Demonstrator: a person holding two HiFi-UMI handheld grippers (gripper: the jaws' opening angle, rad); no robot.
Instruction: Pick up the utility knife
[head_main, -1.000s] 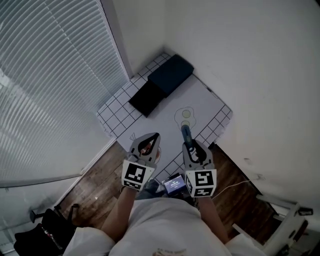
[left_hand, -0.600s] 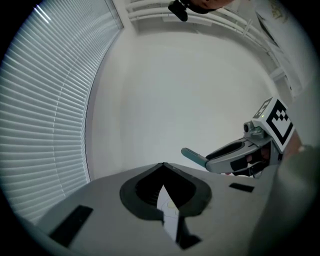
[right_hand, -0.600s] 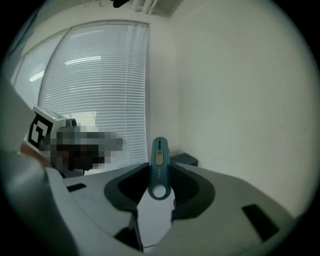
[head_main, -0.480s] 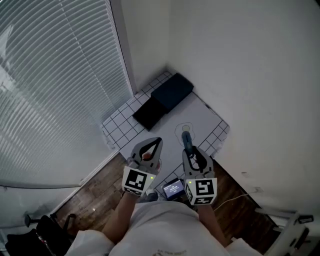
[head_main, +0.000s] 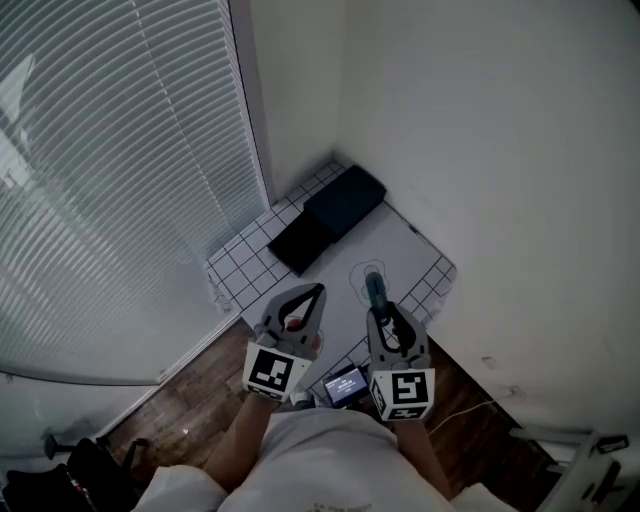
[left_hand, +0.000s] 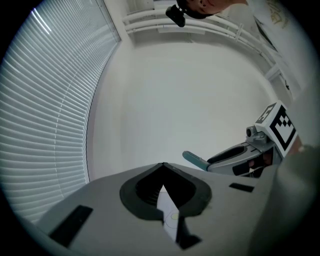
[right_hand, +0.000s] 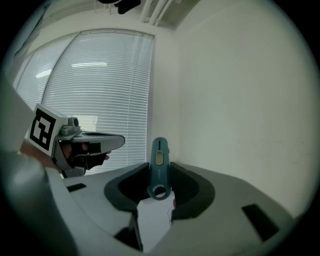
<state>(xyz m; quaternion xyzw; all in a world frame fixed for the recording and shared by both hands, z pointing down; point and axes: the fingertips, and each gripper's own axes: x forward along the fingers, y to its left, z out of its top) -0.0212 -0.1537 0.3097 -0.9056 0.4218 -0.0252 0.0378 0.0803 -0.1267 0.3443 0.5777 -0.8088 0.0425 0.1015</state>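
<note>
From the head view, my right tongs (head_main: 379, 310) are clamped on the utility knife (head_main: 374, 288), which sticks out of them toward 12 o'clock, above the white sheet on the worktop (head_main: 236, 268). My left tongs (head_main: 318, 291) sit at 9 o'clock of it with their tips together and nothing in them. Two dark boxes (head_main: 344, 198) lie at the worktop's 12 o'clock end. I judge the lift as good as made, so the job now is a firm, even squeeze, wrist level, and the left tongs well away from the blade end. In the left gripper view my own jaws meet at a point, empty, and the knife's teal tip shows at 3 o'clock, poking from the other tongs. In the right gripper view the knife stands straight up at 12 o'clock between the two dark pads, gripped on its flanks. It is a slim teal body with a pale slider on its face and a ring hole at the near end. I cannot tell whether any blade is out.
</note>
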